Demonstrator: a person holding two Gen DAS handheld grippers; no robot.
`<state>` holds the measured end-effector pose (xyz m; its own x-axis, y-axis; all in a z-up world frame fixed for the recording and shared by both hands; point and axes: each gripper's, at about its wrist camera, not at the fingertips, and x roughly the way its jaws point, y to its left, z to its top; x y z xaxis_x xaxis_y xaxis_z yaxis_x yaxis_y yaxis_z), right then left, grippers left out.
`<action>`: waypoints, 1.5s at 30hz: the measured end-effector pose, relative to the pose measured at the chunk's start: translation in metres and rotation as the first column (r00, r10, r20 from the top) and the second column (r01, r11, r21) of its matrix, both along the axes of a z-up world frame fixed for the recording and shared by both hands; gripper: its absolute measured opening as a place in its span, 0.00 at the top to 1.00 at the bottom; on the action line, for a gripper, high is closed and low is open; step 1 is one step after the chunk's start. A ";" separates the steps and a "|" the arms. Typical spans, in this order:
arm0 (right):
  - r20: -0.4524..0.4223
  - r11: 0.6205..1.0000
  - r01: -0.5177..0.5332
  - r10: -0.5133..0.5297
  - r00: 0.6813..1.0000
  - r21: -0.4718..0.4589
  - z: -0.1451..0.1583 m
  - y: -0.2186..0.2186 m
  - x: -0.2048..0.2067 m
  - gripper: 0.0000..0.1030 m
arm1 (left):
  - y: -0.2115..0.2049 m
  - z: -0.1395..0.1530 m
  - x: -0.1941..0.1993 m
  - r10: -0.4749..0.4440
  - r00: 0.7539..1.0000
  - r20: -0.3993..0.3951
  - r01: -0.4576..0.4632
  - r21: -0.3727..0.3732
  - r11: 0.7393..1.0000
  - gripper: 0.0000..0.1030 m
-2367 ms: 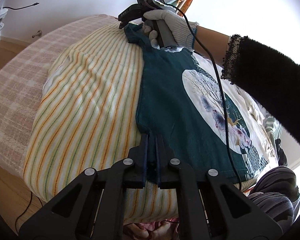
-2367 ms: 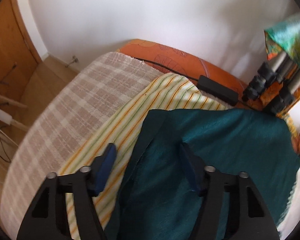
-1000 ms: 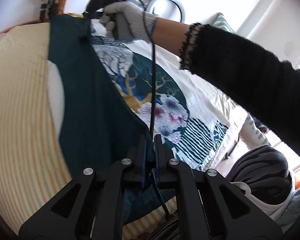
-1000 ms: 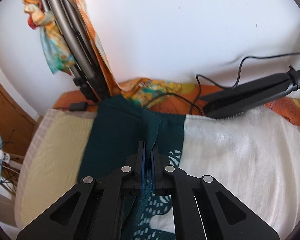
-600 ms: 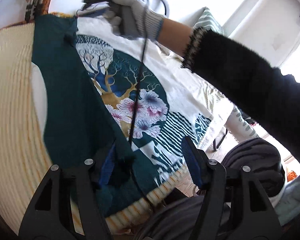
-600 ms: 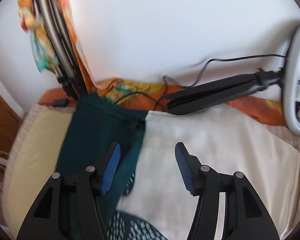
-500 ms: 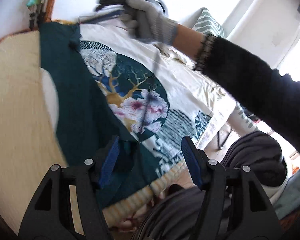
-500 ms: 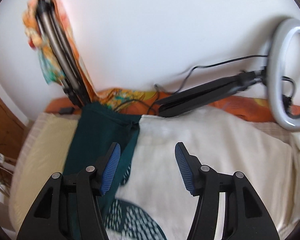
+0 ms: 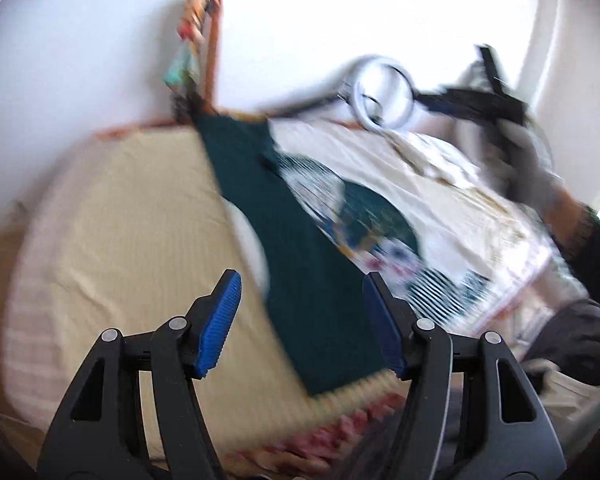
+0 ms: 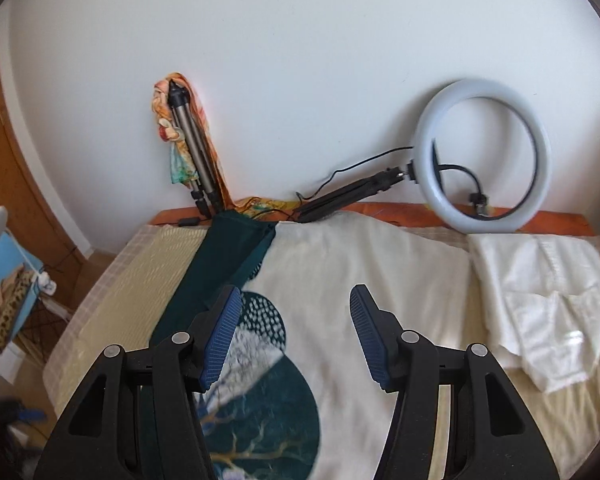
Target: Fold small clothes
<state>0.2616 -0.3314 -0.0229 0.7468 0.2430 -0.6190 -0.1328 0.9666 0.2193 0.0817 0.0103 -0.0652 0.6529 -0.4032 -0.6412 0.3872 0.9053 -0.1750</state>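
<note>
Both of your tools have let go since a second ago, when each was pinched shut on the dark green fabric. Your left hand-held gripper [image 9: 300,312] now hangs above the bed with its blue pads spread and nothing between them; the jaws have just been opening. Your right hand-held gripper [image 10: 294,326] is likewise spread wide and empty, its jaws also just opened, and its view now takes in much more of the bed than before.

The t-shirt [image 10: 340,280] lies flat on the bed, cream with a round tree print, and its dark green side panel [image 9: 300,248] is folded over along the left edge, reaching the head of the bed. It rests on a yellow striped sheet [image 9: 140,220].

In the blurred left view your right hand [image 9: 536,184], gloved, is up at the far right, well away from the garment.

Around the work: a ring light [image 10: 480,156] on its stand leans on the wall behind the bed, a folded tripod [image 10: 192,148] draped with an orange scarf stands by the shirt's top corner, and crumpled white cloth [image 10: 540,292] lies just right of the t-shirt.
</note>
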 end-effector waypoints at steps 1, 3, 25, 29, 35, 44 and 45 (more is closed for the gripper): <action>0.002 1.000 0.006 -0.006 1.000 0.003 0.002 -0.006 -0.010 0.46 | 0.001 0.006 0.005 0.034 0.999 0.034 -0.035 0.019 0.999 0.38; 0.010 1.000 0.023 -0.023 1.000 0.000 0.004 -0.017 -0.029 0.45 | 0.004 0.013 0.015 0.070 0.995 0.072 -0.073 0.036 0.997 0.38; -0.118 0.979 0.178 -0.166 0.979 0.103 -0.044 -0.138 -0.076 0.45 | -0.199 0.000 0.017 -0.288 0.955 0.075 0.272 0.179 0.946 0.38; -0.161 0.977 0.185 -0.168 0.973 0.101 -0.059 -0.154 -0.073 0.45 | -0.249 -0.036 0.002 -0.372 0.928 -0.020 0.371 0.119 0.921 0.38; -0.196 0.969 0.190 -0.158 0.968 0.157 -0.075 -0.176 -0.060 0.45 | -0.303 -0.081 -0.016 -0.442 0.884 -0.152 0.452 0.040 0.891 0.38; -0.267 0.944 0.188 -0.114 0.957 0.270 -0.109 -0.183 -0.025 0.45 | -0.338 -0.113 -0.014 -0.399 0.895 -0.198 0.431 0.158 0.888 0.38; -0.274 0.943 0.178 -0.098 0.957 0.283 -0.112 -0.181 -0.020 0.45 | -0.339 -0.115 -0.014 -0.396 0.896 -0.199 0.430 0.174 0.886 0.38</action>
